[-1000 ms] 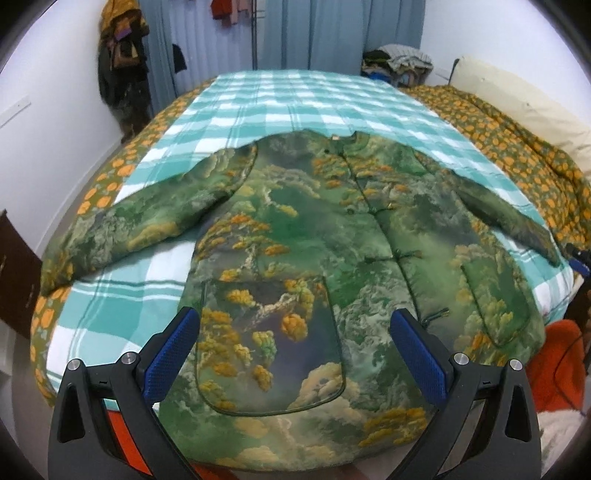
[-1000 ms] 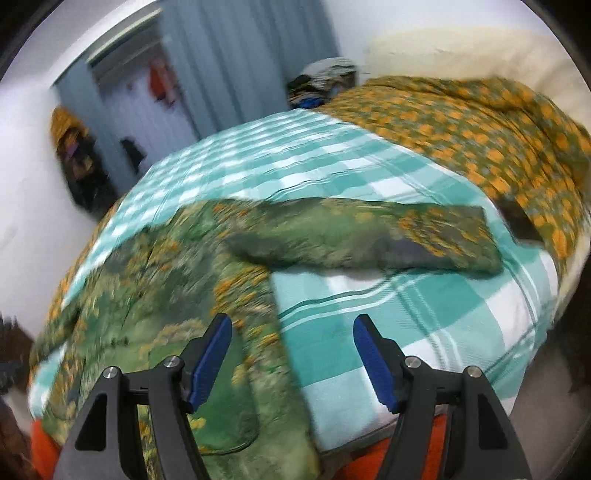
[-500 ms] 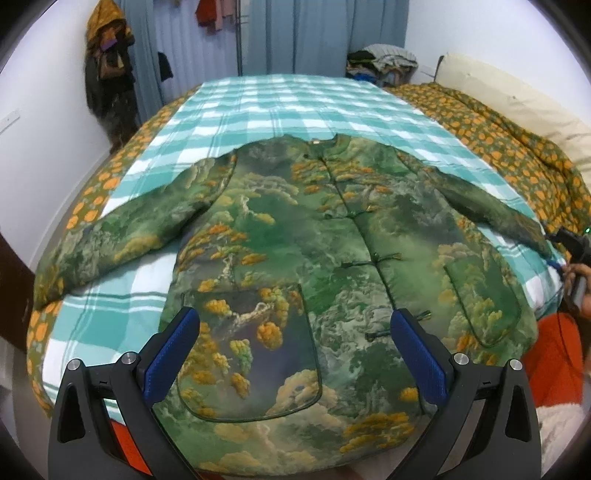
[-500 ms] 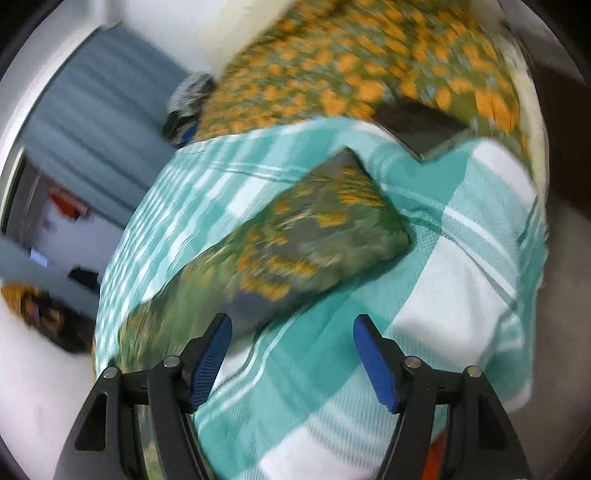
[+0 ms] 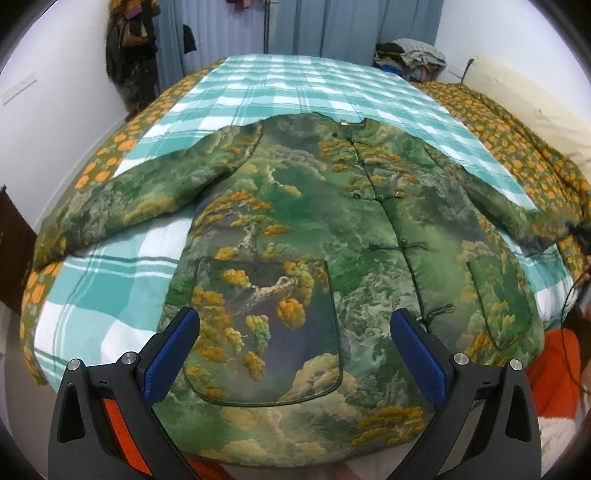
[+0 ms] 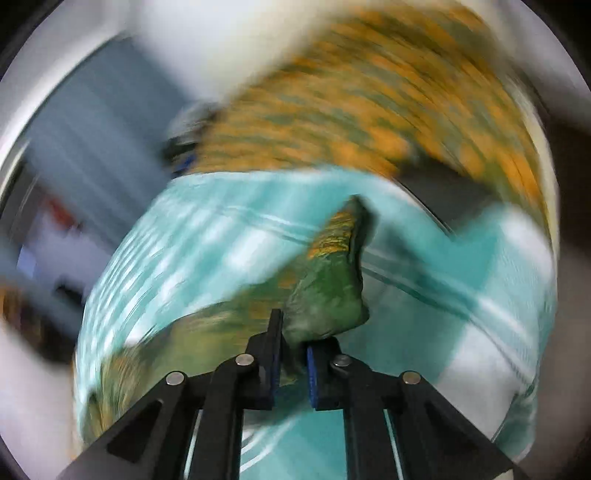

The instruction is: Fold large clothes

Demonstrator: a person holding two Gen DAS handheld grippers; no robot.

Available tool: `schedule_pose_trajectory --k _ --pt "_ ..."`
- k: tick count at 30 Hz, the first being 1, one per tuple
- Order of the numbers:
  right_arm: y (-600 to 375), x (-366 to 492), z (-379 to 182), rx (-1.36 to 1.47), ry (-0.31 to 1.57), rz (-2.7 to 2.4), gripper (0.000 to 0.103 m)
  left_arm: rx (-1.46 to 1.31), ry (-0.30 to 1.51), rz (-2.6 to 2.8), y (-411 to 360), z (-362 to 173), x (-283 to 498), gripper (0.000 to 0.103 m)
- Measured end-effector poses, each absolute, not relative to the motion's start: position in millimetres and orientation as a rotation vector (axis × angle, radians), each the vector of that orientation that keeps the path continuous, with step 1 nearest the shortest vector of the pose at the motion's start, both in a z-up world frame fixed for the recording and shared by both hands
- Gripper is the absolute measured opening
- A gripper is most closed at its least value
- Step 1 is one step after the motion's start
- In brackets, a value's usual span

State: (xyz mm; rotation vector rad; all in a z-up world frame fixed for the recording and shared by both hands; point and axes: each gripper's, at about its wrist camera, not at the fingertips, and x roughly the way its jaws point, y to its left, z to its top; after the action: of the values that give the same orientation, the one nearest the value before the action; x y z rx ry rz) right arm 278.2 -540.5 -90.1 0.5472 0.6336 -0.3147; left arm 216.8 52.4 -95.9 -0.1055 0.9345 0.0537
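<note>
Left gripper (image 5: 295,354) hangs released at the near edge of the bed, both blue pads spread wide with the jacket's hem and left patch pocket (image 5: 266,328) between them; I see no contact with the cloth. Compared with half a second ago its view has changed only slightly, the jacket sitting a little larger in frame.

Right gripper (image 6: 291,354) is the changed item. Half a second ago I had it spread open above the sleeve end; now its jaws are clenched on the sleeve cuff (image 6: 328,288), and the cloth rises bunched from between the pads. Heavy motion blur covers that view, so I cannot judge how far the cuff is off the bed.

Beyond the left tool, the green landscape-print jacket (image 5: 314,221) lies flat, front up and buttoned, hem toward the near edge and collar toward the far end, on the teal checked blanket (image 5: 295,81). Its left-side sleeve (image 5: 129,206) reaches out to the left edge of the bed. The opposite sleeve runs to the right edge, where its end is lost at the frame border.

An orange-flowered quilt (image 5: 517,140) lies along the right side. Farther back, blue curtains (image 5: 332,26) hang behind the bed, with a heap of clothes (image 5: 410,55) at the far right corner.
</note>
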Motion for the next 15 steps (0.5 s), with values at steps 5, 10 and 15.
schedule_pose_trajectory --k 5,10,15 --pt "-406.5 265.1 -16.9 0.154 0.548 -0.015 0.01 -0.097 0.927 0.031 42.6 -97.5 216.2 0.103" --pt "-287.5 252.0 -26.4 -0.034 0.591 0.229 0.01 -0.089 0.913 0.022 41.6 -94.4 209.1 0.103" --pt "-216.1 242.9 -77.8 -0.138 0.689 0.334 0.01 -0.099 0.909 0.018 45.6 -95.8 203.9 0.103"
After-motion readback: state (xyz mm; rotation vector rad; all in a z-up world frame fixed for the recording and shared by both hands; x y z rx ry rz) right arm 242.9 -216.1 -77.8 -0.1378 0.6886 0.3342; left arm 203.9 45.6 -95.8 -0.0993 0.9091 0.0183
